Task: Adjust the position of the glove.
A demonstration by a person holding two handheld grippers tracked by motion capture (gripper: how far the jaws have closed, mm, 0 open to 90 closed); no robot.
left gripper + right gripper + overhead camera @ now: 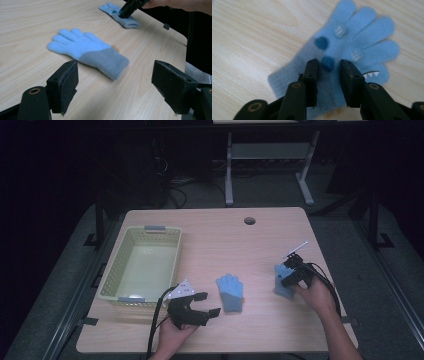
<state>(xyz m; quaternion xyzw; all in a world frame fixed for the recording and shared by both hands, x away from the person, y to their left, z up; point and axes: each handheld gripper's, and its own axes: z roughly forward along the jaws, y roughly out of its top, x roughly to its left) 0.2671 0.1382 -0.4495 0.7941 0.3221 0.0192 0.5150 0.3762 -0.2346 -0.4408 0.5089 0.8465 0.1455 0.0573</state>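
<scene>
We had two blue gloves on the table [260, 235], and neither had reached the basket [117, 257] yet, which sat out beyond our left gripper [200, 304] and held nothing that we could see.

Our right gripper [328, 66] was down on the decorated glove [352, 50], its jaws partly closed with a narrow gap between them, straddling a dark blue dot on the palm. Whether the pads had pinched the knit or merely rested on it, we could not tell; the glove lay flat beneath them, fingers pointing away from the jaws and cuff toward the hand.

Our left gripper hung with its jaws spread wide and nothing between them. The plain glove [87, 53] lay just ahead of those jaws, cuff nearest the gripper and fingers pointing off to the far left, not touched.

We judged the job to be near its start: one glove was about to be grasped, the other was only approached, and both lifts and both drops into the basket remained. The right-hand glove had the longer trip, across the left gripper's side.
</scene>
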